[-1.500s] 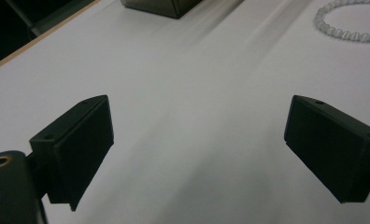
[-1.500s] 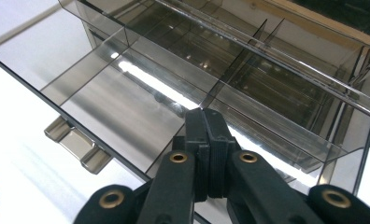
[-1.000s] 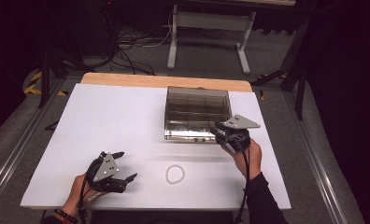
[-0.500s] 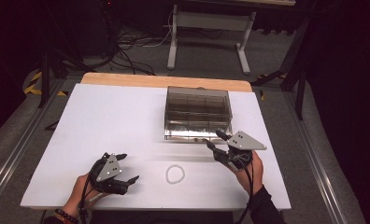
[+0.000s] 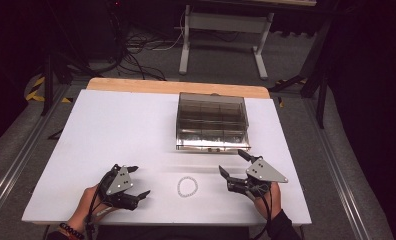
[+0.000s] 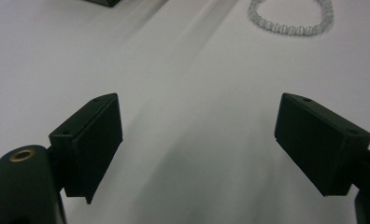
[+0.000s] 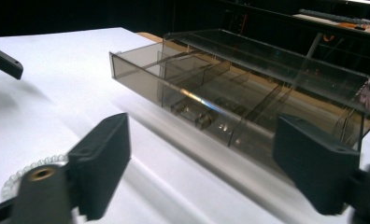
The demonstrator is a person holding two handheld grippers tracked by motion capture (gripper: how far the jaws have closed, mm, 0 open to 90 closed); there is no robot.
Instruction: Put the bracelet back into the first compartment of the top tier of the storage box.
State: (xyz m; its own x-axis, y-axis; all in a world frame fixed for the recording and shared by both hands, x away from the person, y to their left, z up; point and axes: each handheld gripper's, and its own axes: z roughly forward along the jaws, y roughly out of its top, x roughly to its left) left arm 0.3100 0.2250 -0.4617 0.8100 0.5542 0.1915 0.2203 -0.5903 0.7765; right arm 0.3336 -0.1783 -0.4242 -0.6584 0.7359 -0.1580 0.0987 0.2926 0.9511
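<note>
— What have you got on the right gripper?

— I see its jaws wide apart with nothing between them; they have just been opening. It sits at about four o'clock on the table. The bead bracelet lies flat just to its nine o'clock, untouched.

— And its own camera?

— There the bracelet is half hidden behind a jaw. The smoky plastic box shows dividers, but I can't make out any contents.

— Left gripper?

— Spread wide, empty, at seven o'clock. Its view cuts the bracelet off at the top edge.
</note>
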